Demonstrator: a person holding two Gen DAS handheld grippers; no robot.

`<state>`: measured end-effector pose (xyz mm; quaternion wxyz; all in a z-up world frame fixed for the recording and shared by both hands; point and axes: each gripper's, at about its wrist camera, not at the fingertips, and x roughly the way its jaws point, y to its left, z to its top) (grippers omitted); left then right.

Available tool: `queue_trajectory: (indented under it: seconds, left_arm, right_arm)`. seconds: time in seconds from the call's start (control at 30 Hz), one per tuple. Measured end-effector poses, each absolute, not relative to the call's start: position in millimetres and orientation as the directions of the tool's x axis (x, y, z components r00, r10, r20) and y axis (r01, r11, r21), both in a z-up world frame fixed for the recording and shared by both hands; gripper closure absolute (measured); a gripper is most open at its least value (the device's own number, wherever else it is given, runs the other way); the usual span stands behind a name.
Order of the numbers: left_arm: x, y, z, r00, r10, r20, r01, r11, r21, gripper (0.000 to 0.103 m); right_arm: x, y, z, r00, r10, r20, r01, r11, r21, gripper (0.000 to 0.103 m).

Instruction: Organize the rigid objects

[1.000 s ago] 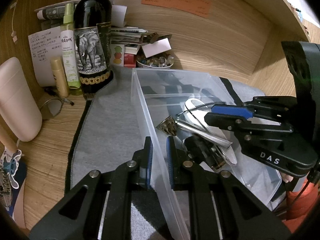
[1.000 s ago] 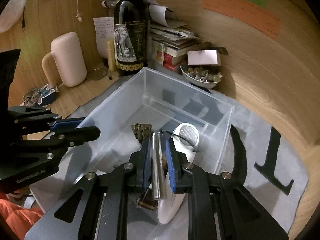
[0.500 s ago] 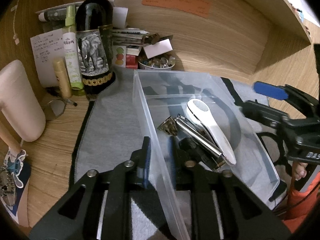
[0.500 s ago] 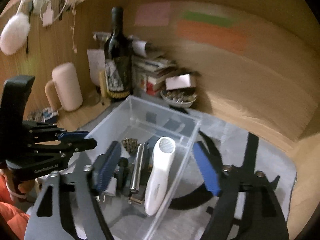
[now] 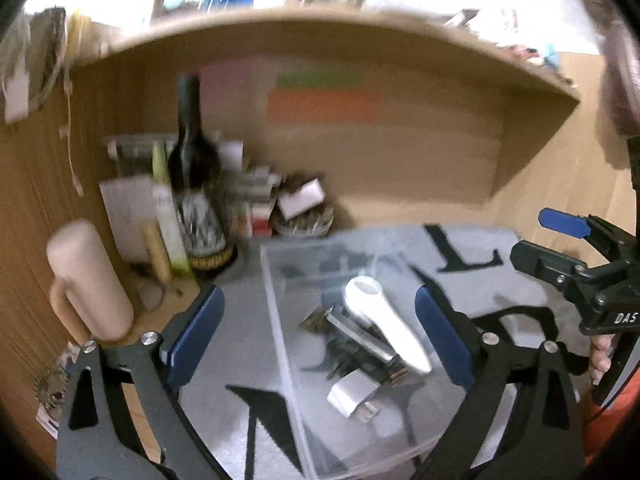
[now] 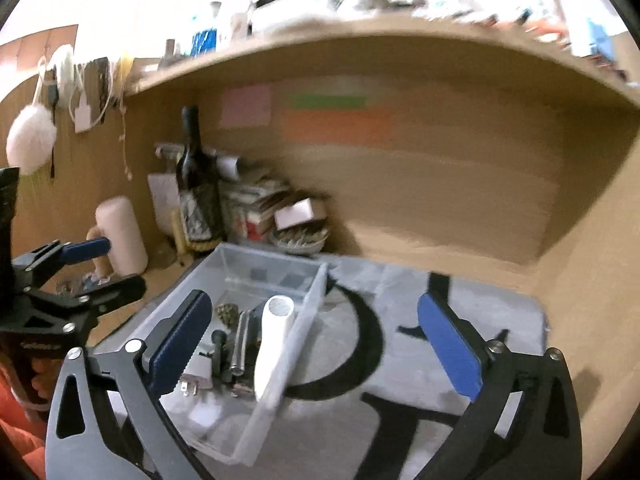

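Jaws of both grippers — just opened, empty — hang wide above the clear bin [image 6: 308, 304].

Left gripper [image 5: 318, 338], lower frame: jaws just opened, now spread wide, gripping nothing. Clear bin [image 5: 280, 304] at centre holds white handle [image 5: 384, 320], metal rod [image 5: 360, 334], white plug [image 5: 352, 396]. Right gripper [image 5: 548, 240] at right edge, open.

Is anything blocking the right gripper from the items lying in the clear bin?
Nothing visible does. The right gripper hangs open above the clear bin, which has no lid; the white handheld device, metal cylinder and plug adapter lie uncovered inside. The left gripper is off to the side.
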<state>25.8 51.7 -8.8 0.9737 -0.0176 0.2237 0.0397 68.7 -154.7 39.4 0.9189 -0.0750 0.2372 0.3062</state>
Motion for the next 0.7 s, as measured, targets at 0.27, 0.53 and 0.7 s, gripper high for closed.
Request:
queue_trajectory:
  seconds: [0.27, 0.53, 0.7]
  left_arm:
    - [-4, 19, 11, 0.946, 0.038, -0.322, -0.046, 0.999, -0.018, 0.0]
    - [-17, 7, 14, 0.958, 0.024, -0.287, -0.032, 0.999, -0.025, 0.0]
    - [-18, 8, 15, 0.959, 0.019, -0.282, -0.031, 0.999, -0.036, 0.0]
  right_arm:
    - [43, -184, 52, 0.74, 0.519, -0.429, -0.564, 0.826, 0.027, 0.0]
    - [28, -194, 56, 0.765, 0.506, -0.399, -0.543, 0.84, 0.025, 0.0]
    - [25, -197, 58, 0.77, 0.506, -0.388, -0.538, 0.843, 0.032, 0.0]
